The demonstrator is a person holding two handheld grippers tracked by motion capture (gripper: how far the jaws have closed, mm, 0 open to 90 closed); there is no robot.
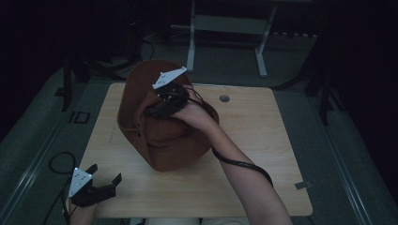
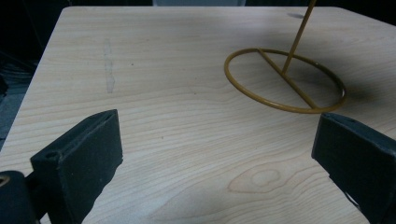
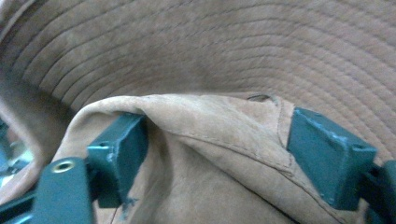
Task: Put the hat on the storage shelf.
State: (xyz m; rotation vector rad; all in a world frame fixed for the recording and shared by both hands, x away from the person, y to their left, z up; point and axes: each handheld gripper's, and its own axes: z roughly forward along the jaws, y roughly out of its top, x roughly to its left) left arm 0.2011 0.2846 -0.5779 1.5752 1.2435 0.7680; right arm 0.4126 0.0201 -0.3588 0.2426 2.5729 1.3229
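Hat (image 1: 162, 131) upright, crown up, brim downward.

A: Count for the table (image 1: 263, 154), please?

B: Table, one. Hat (image 1: 159, 140), brown, one. Stand (image 2: 285, 79), yellow wire, one: one ring, one bar, one rod.

A: Grippers?

B: Two. Left gripper (image 1: 104, 174), one; right gripper (image 1: 155, 110), one. Two black jaws each, four in all. Grey plates, two. Cables, two.

A: Hands?

B: Two, one per gripper. One round hole (image 1: 224, 98) in the tabletop
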